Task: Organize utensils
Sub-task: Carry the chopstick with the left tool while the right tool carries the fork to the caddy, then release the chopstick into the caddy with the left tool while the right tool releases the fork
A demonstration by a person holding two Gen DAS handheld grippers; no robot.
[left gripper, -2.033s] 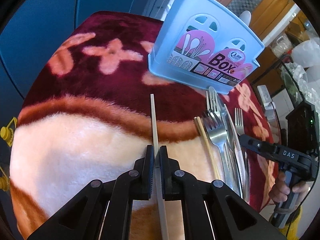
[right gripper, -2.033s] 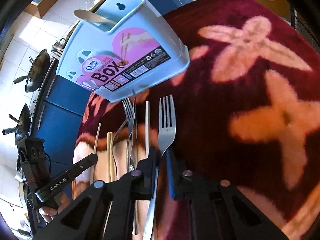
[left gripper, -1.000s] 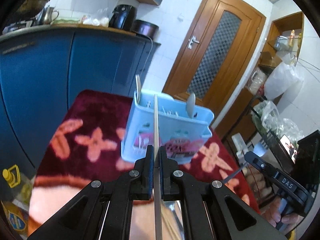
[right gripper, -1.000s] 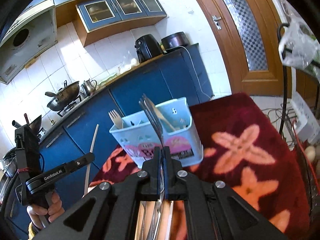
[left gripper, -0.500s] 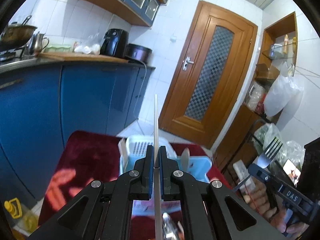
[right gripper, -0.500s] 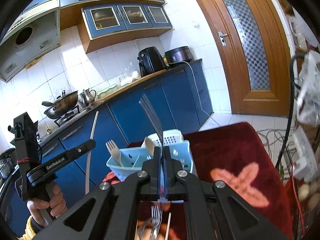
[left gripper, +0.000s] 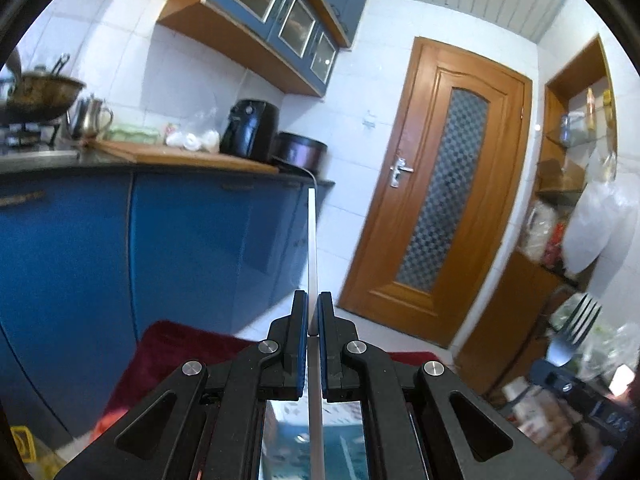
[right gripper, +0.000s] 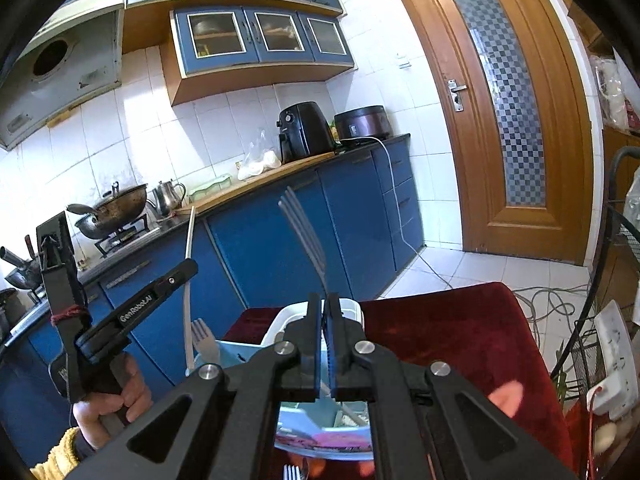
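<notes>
My left gripper (left gripper: 313, 314) is shut on a pale chopstick (left gripper: 312, 248) that sticks straight up past the fingers. Below it, between the gripper's arms, shows the light blue utensil box (left gripper: 340, 448). My right gripper (right gripper: 323, 308) is shut on a metal fork (right gripper: 304, 232), tines up. Under it stands the utensil box (right gripper: 232, 354) with a fork (right gripper: 204, 338) standing in it. The right wrist view also shows the left gripper (right gripper: 188, 270) with its chopstick (right gripper: 187, 304) at the left, above the box. In the left wrist view the right gripper's fork (left gripper: 574, 330) appears at the lower right.
The box stands on a dark red patterned cloth (right gripper: 460, 340). A white basket (right gripper: 294, 312) sits behind the box. More forks (right gripper: 292, 472) lie near the bottom edge. Blue cabinets (right gripper: 280, 248) run behind, a power strip (right gripper: 612, 360) lies at the right.
Both grippers have risen and tipped upward with the chopstick and fork still gripped. The box and cloth have slid down to the bottom of both views.
</notes>
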